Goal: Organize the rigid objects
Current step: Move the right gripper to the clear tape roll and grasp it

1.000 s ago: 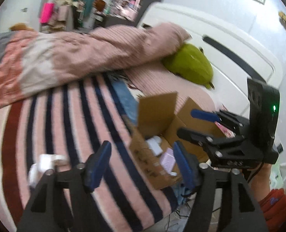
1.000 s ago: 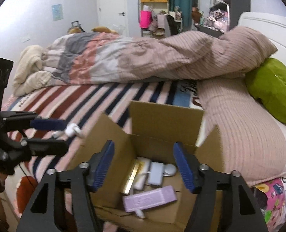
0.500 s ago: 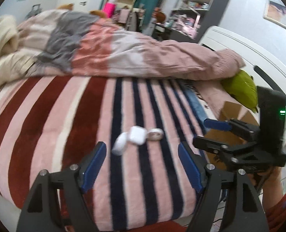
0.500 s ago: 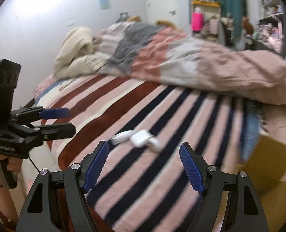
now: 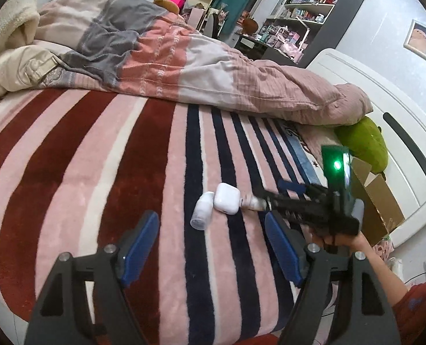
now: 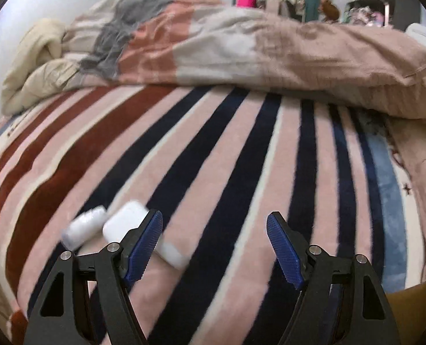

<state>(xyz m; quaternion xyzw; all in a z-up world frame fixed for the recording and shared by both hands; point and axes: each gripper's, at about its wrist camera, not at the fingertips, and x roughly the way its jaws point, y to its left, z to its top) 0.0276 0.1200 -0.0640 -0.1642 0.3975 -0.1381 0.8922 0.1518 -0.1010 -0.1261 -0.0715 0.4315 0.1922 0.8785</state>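
Three small white things lie together on the striped blanket [image 5: 97, 172]: a lying bottle [image 5: 202, 211], a rounded earbud case [image 5: 226, 198] and a small piece [image 5: 251, 202]. My left gripper [image 5: 211, 220] is open and empty, a short way in front of them. Coming in from the right, my right gripper [image 5: 273, 194] is open, and its tips reach the small piece. In the right wrist view, the bottle [image 6: 83, 227] and the case [image 6: 125, 221] sit just left of the right gripper [image 6: 214, 218]. The blurred small piece [image 6: 172, 254] lies low between its jaws, by the left finger.
A rumpled pink and grey duvet [image 5: 184, 66] covers the far side of the bed. An open cardboard box [image 5: 376, 201] and a green plush [image 5: 365, 146] are at the right by the white headboard [image 5: 399, 100]. A hand [image 5: 336, 238] with a red sleeve holds the right gripper.
Both views have swung away from the cardboard box to the white things on the blanket. The right gripper has dropped close to them, and the left jaws stand slightly wider.
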